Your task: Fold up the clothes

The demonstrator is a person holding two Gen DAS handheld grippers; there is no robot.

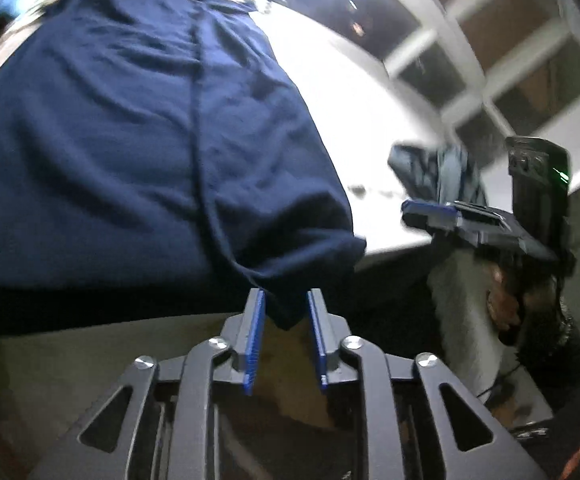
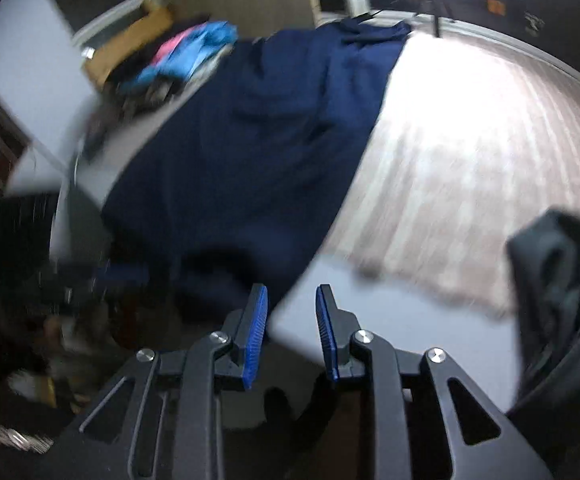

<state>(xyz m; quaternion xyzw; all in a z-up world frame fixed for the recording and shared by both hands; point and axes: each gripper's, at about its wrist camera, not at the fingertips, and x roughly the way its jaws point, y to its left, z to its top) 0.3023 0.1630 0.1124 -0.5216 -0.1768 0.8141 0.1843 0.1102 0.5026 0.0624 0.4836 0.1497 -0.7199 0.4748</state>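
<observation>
A big dark blue cloth (image 1: 138, 136) lies spread on the white table (image 1: 353, 112). Its near corner hangs between the left tongs' (image 1: 285, 300) parted fingers, not squeezed. The right tongs (image 2: 291, 300) are released too, with the cloth just ahead and left.

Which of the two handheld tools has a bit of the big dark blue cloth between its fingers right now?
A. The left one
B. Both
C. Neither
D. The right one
A. In the left wrist view a corner of the dark blue cloth hangs between the blue pads of the left tool, while the right tool has only bare white table showing between its open fingers.
</observation>
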